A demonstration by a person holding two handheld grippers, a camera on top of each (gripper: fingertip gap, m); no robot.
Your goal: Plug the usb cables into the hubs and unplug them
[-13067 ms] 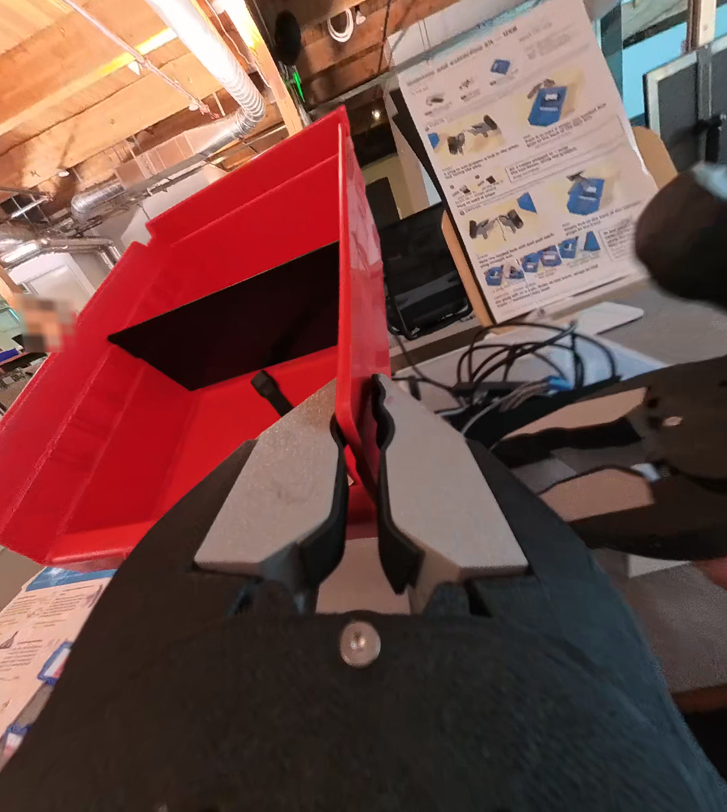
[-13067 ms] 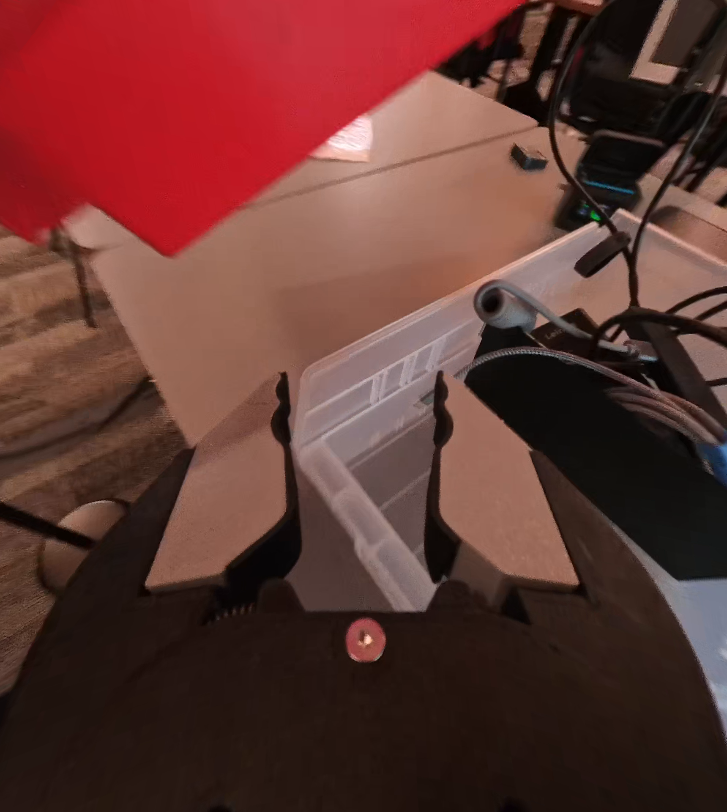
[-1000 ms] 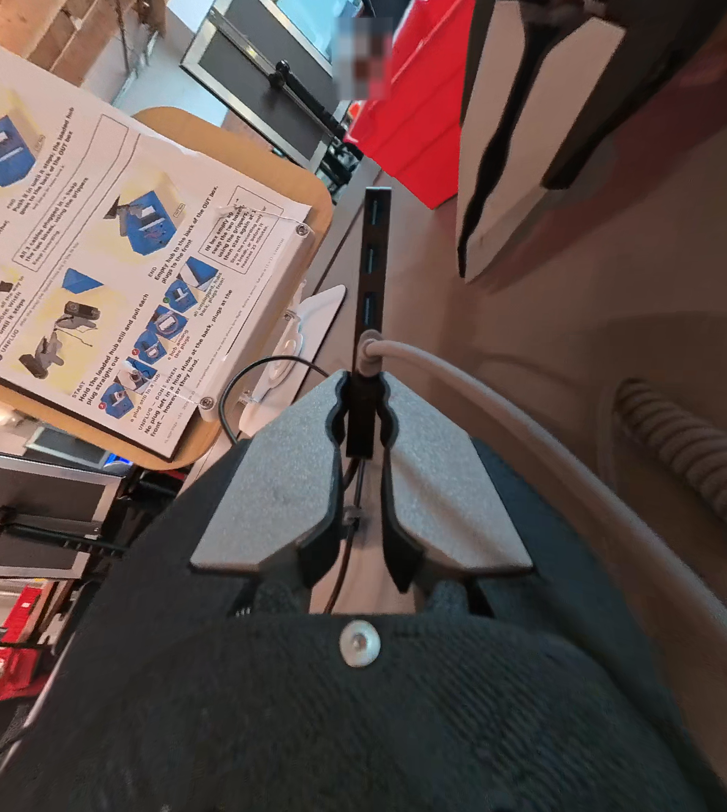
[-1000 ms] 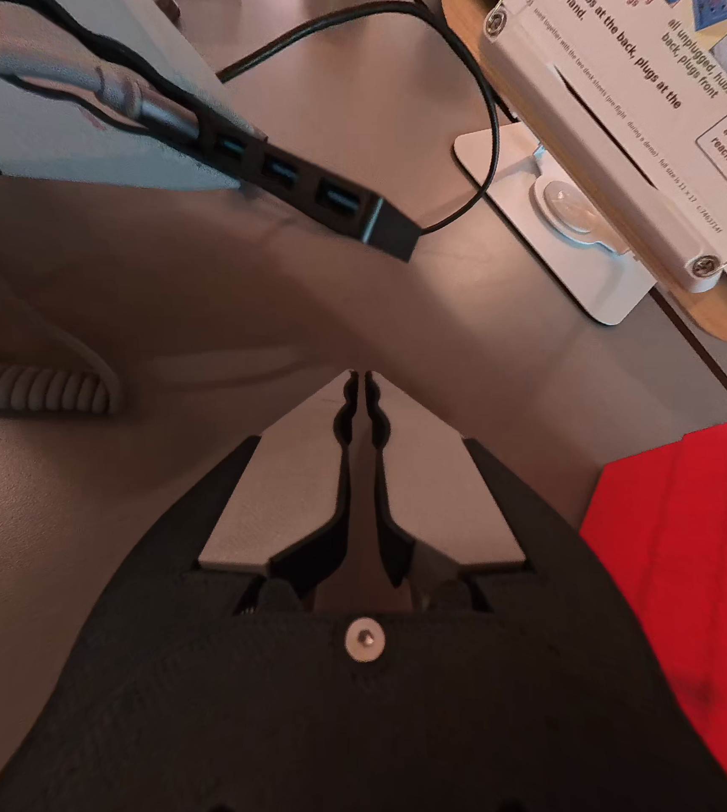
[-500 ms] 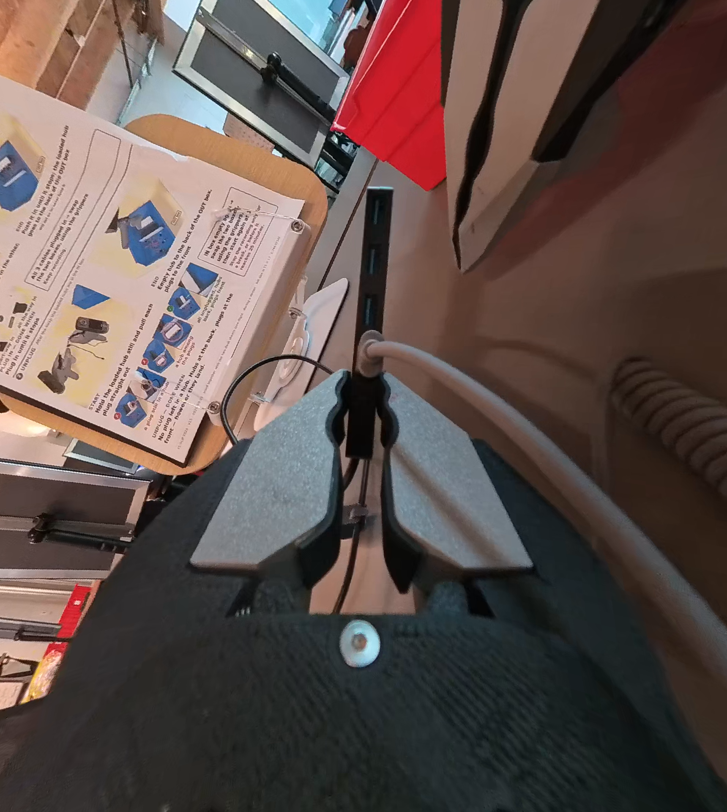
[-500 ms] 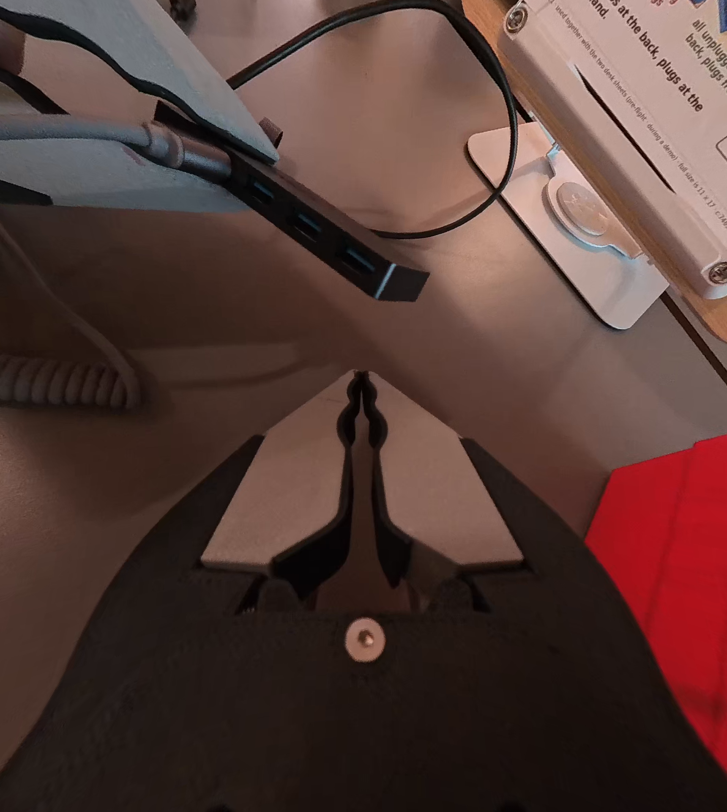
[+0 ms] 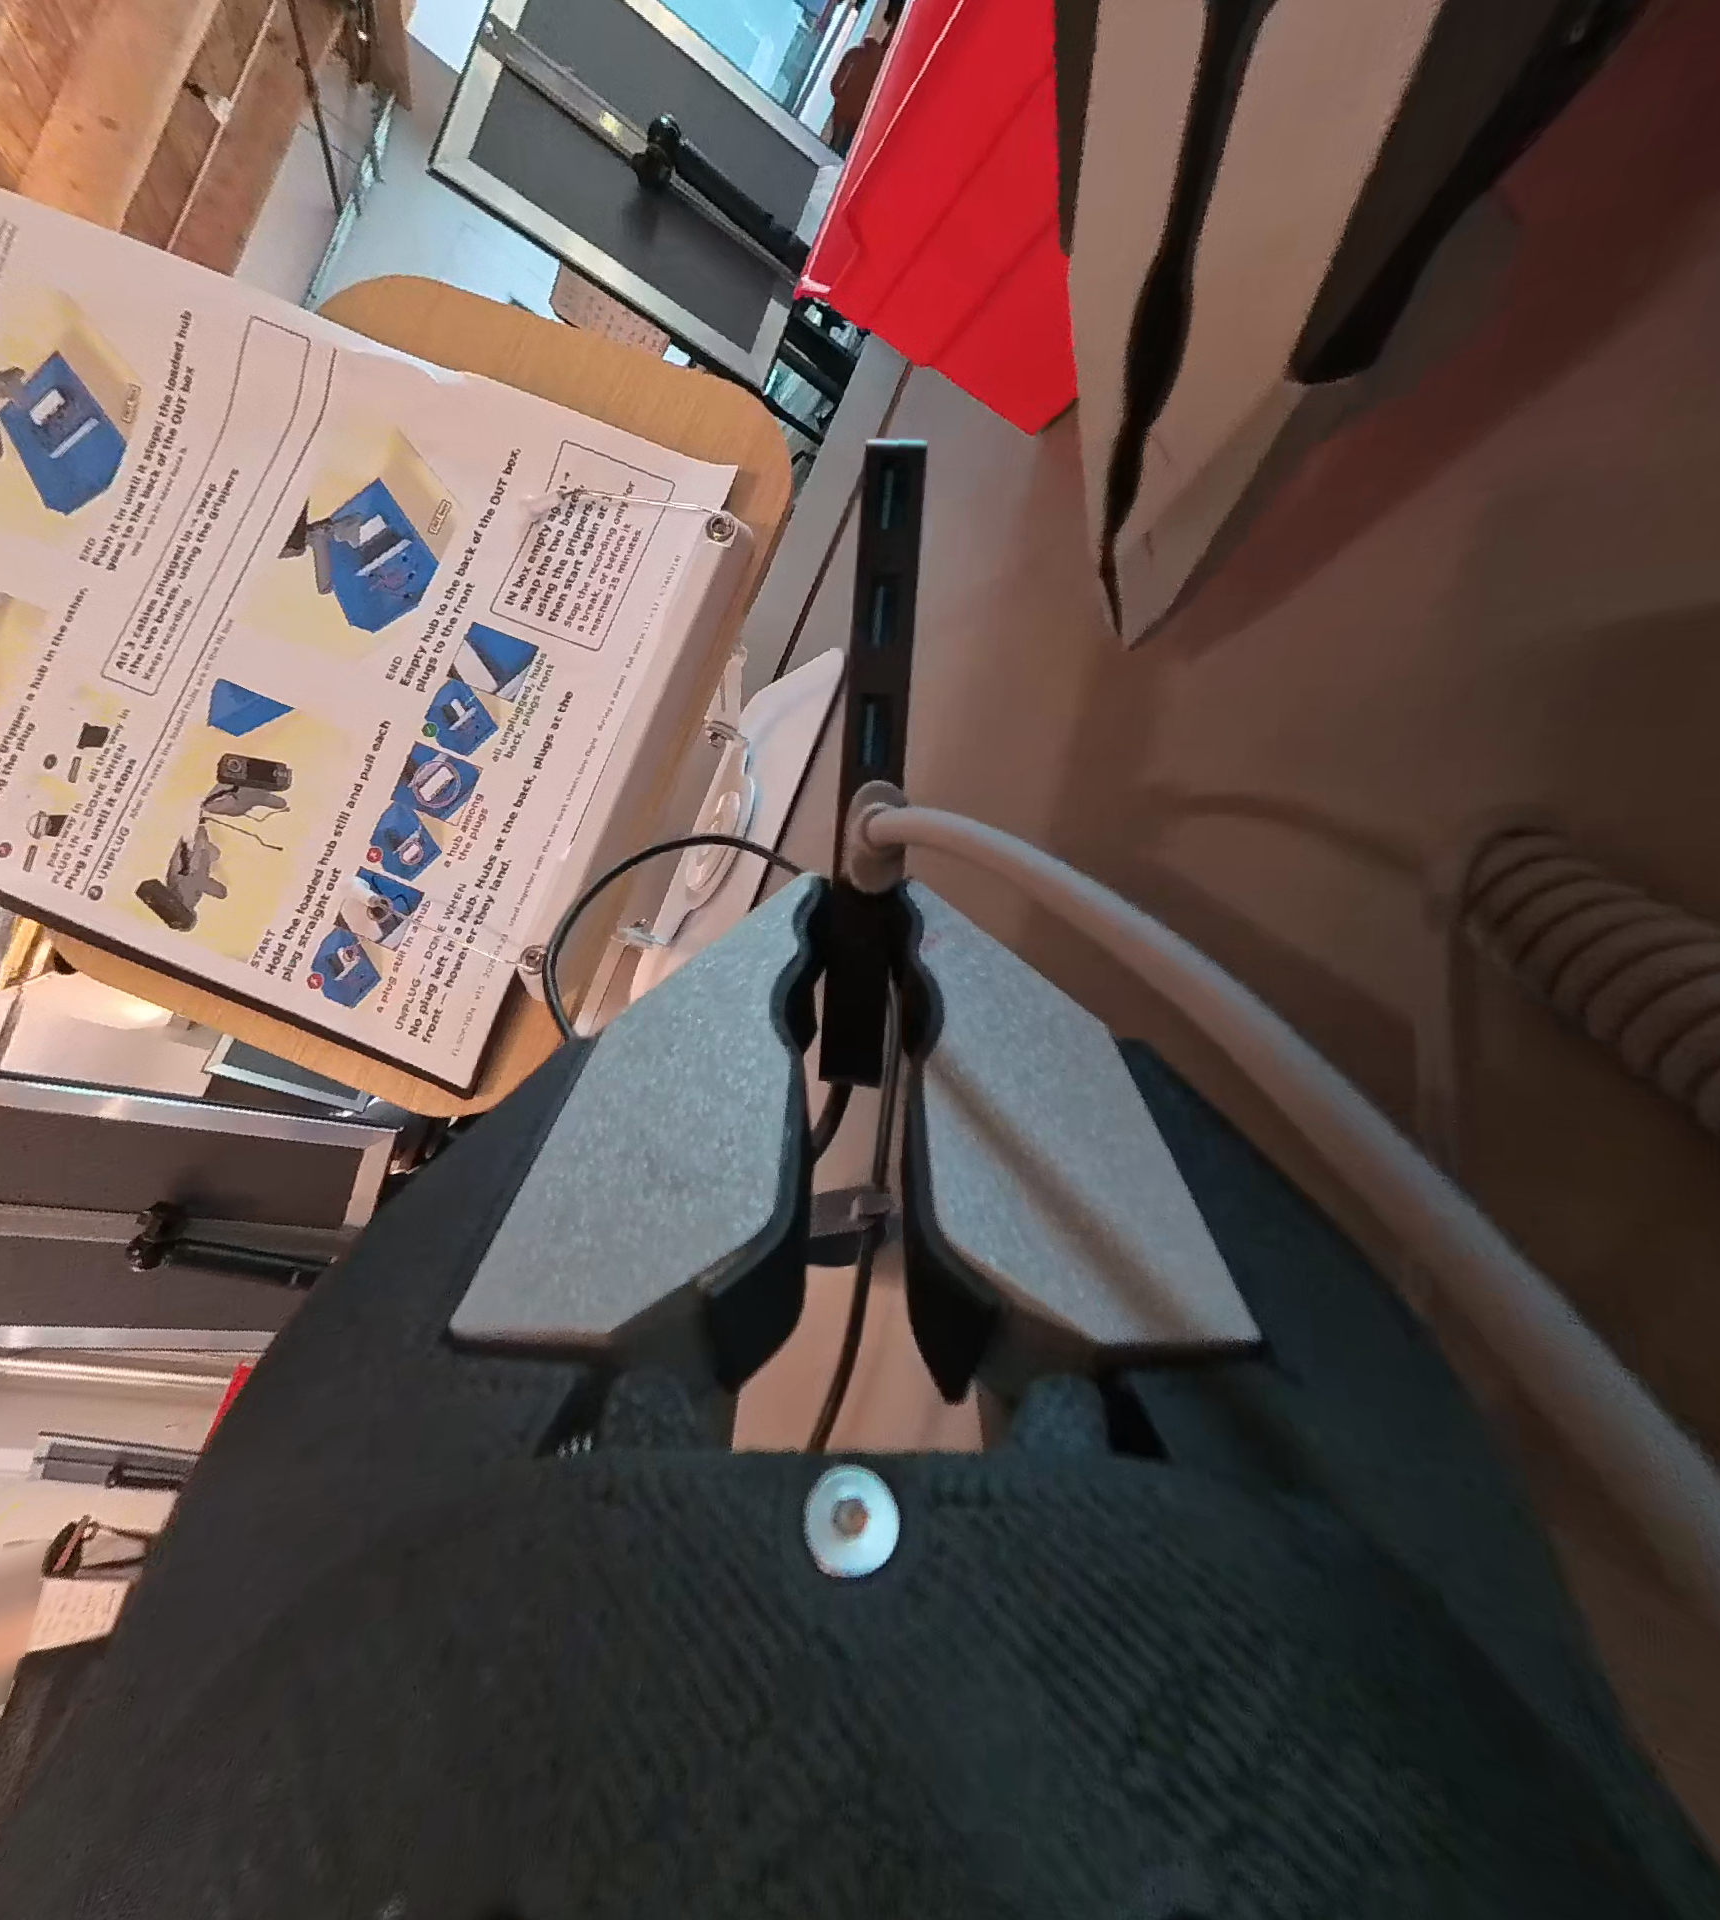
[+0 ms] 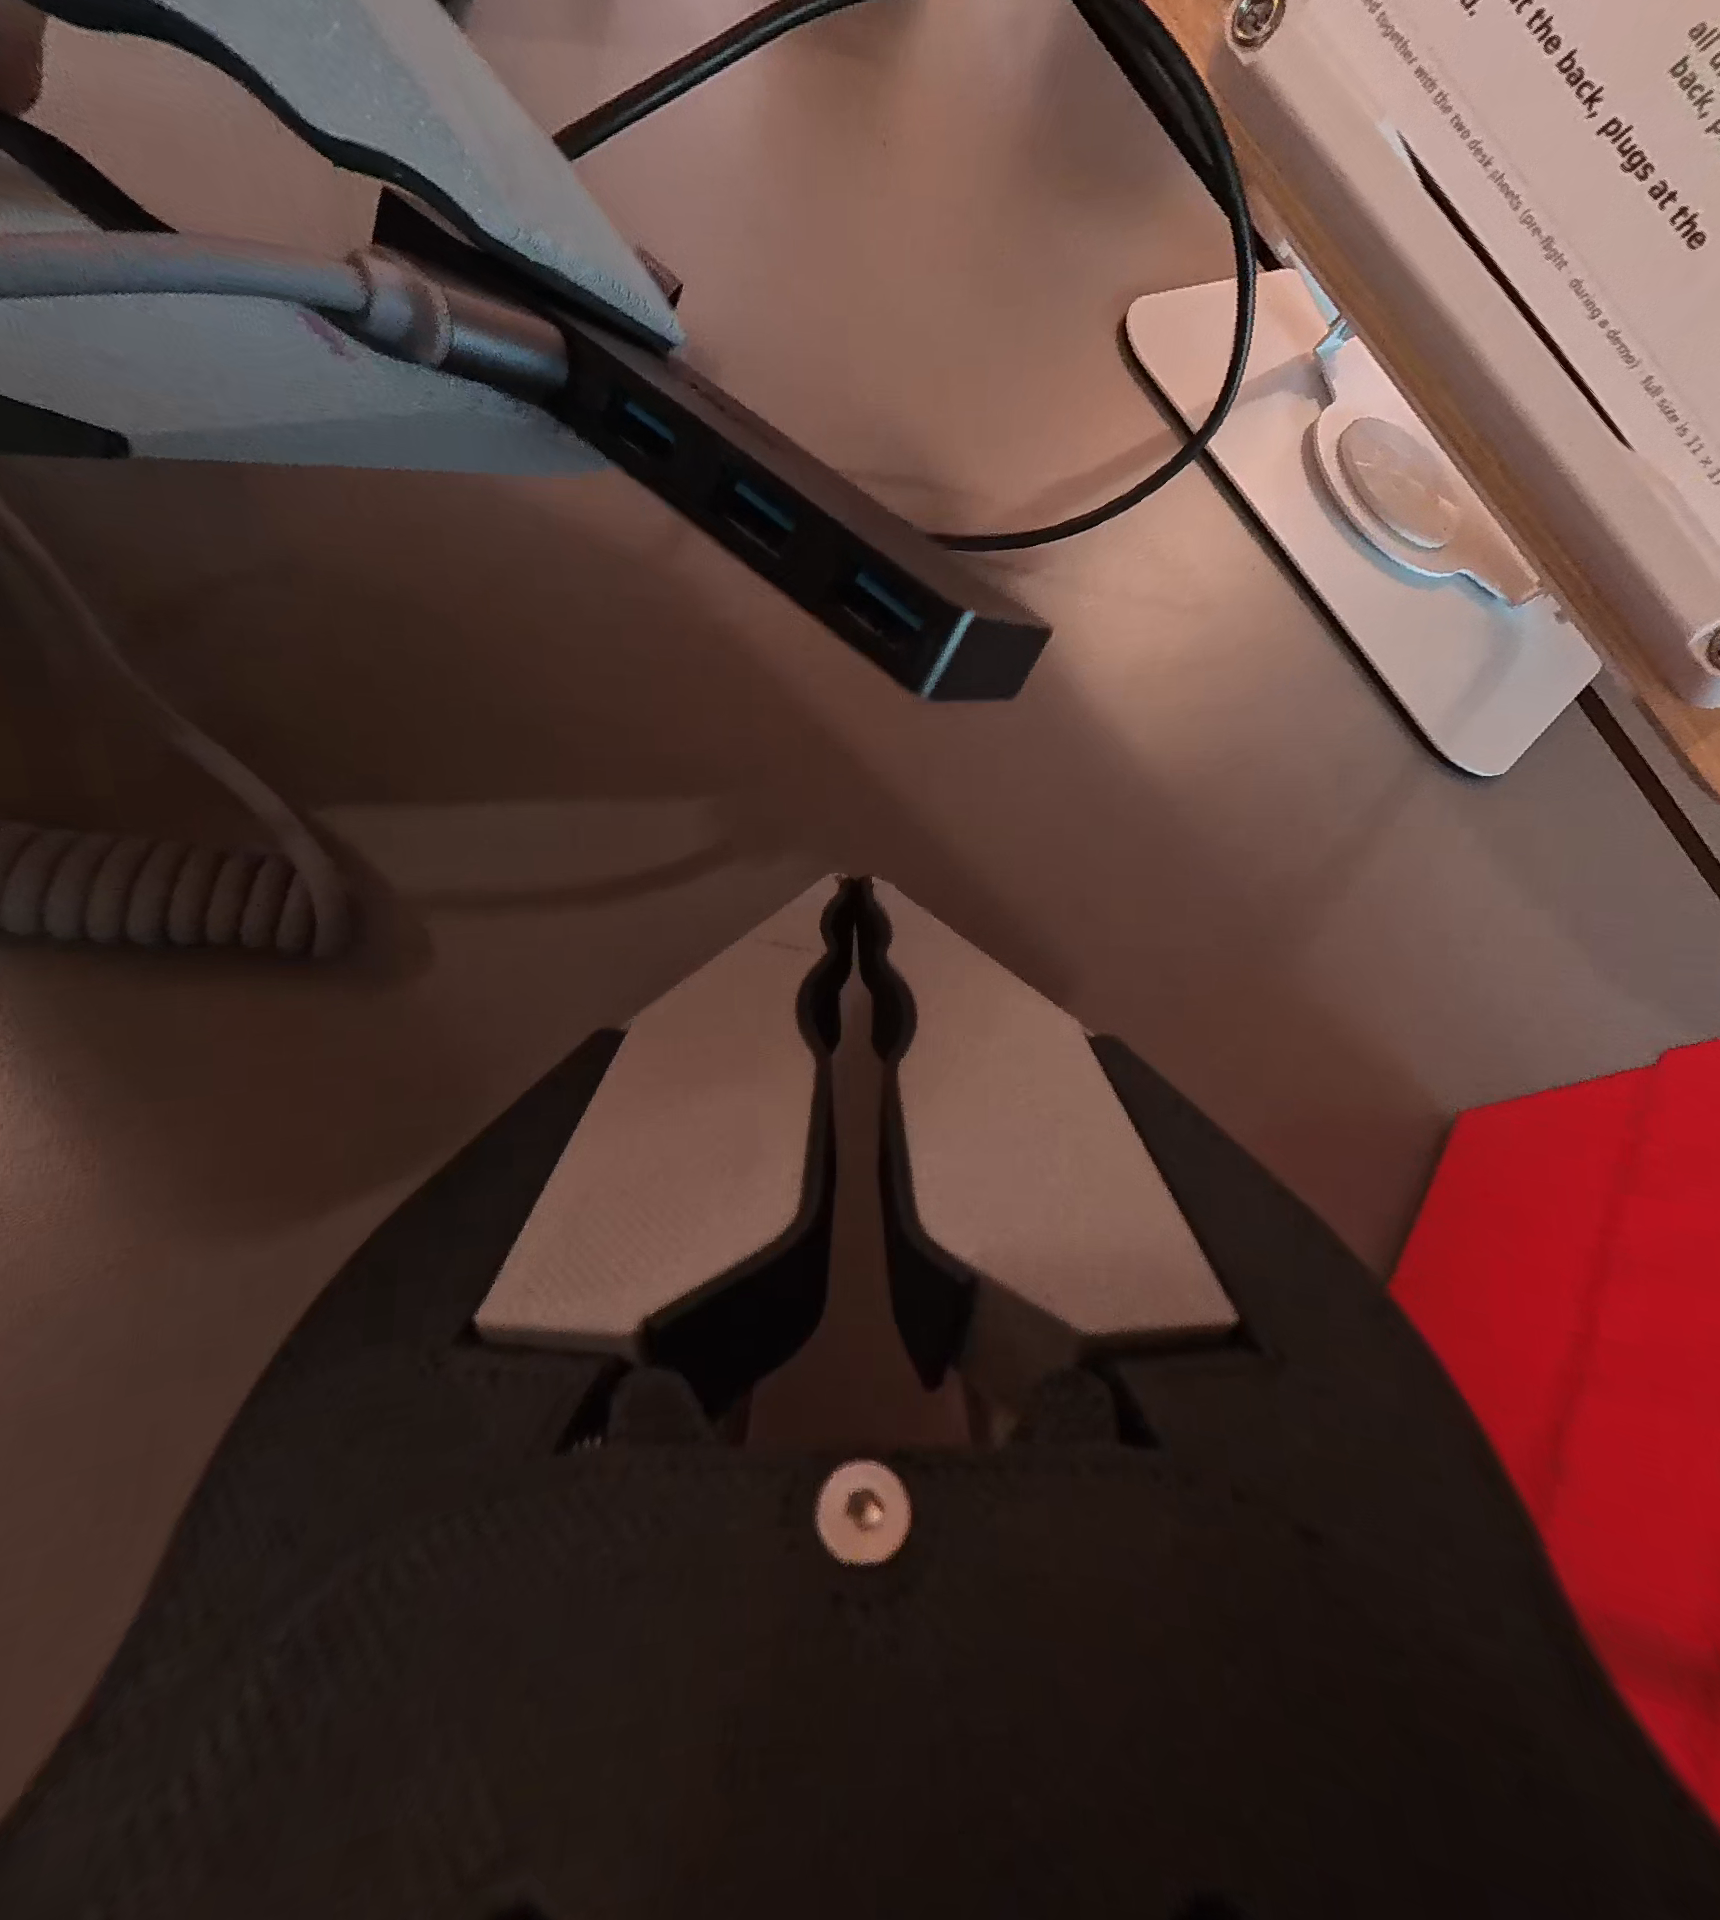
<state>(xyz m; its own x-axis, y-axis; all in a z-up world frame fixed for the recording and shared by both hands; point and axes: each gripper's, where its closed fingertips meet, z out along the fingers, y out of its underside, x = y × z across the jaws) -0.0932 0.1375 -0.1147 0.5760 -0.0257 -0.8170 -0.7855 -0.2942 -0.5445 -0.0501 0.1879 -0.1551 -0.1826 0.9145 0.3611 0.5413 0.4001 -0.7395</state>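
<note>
My left gripper [image 7: 858, 914] is shut on the near end of a slim black USB hub [image 7: 885, 613], which sticks out beyond the fingertips above the table. A grey cable's plug [image 7: 877, 831] sits in the hub port nearest the fingers; three blue ports beyond it are empty. In the right wrist view the hub [image 8: 814, 530] shows at upper left, held by the left gripper, with the grey plug [image 8: 461, 332] in it. My right gripper [image 8: 857, 883] is shut and empty, pointing down at the table below the hub's free end. It also shows in the left wrist view [image 7: 1136, 582].
The grey cable runs into a coiled section [image 8: 108, 883] lying on the brown table. A red bin [image 8: 1614, 1351] is at the right. A white stand [image 8: 1375, 499] holds an instruction sheet [image 7: 243, 644] on a wooden board. A thin black cable [image 8: 1220, 343] loops near the stand. There is about 8 cm between the tips of the two grippers.
Over the last second the right gripper closed fully and moved a little nearer the hub. The left gripper keeps its hold on the hub. Much earlier the left gripper held the red bin's wall.
</note>
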